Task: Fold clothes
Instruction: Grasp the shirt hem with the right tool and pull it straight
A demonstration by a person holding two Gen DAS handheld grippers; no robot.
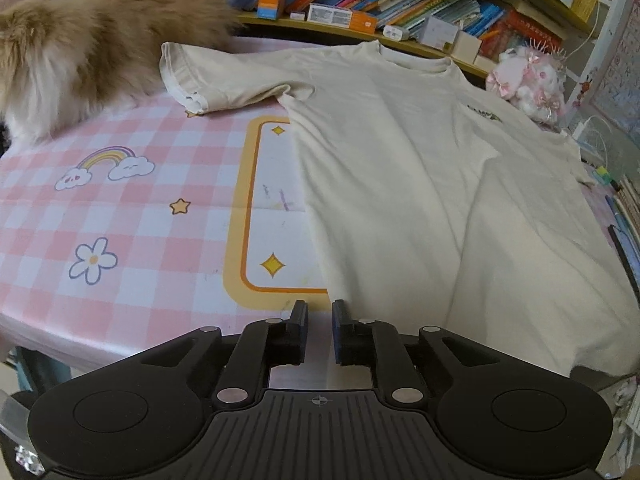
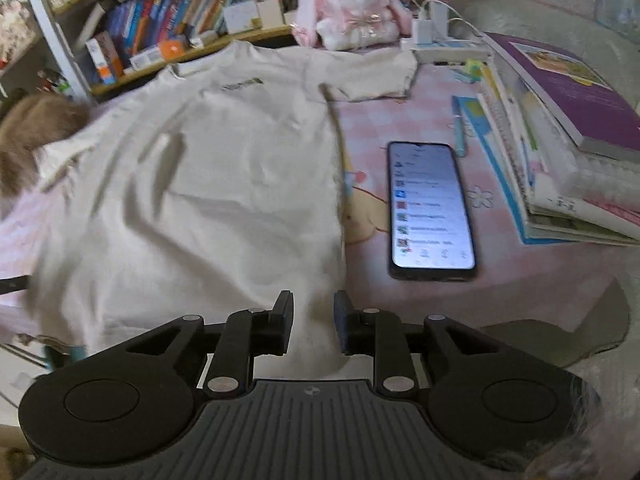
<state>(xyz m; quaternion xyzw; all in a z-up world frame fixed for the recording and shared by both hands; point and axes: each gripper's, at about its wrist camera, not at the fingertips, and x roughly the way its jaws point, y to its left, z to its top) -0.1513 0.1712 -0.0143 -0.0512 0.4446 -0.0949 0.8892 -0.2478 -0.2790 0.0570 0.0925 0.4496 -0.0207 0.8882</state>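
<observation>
Progress: approx. nil. T-shirt (image 1: 420,184) lies spread flat, front up, on tabletop (image 1: 132,208); both sleeves out, no fold visible. All folds remain: sleeves/sides in, then hem to collar (est.).

Left gripper (image 1: 320,330): jaws part open, narrow gap, nothing held, at hem's left corner. Right gripper (image 2: 313,322): jaws part open, empty, over hem near right corner; contact w/ cloth can't be confirmed.

Count: 1 T-shirt, 2 grippers, 1 phone (image 2: 430,208) (screen lit), 1 plush rabbit (image 2: 352,12), 1 book stack (image 2: 560,152), 1 furry animal (image 1: 92,40), prob. a cat, touching left sleeve.
</observation>
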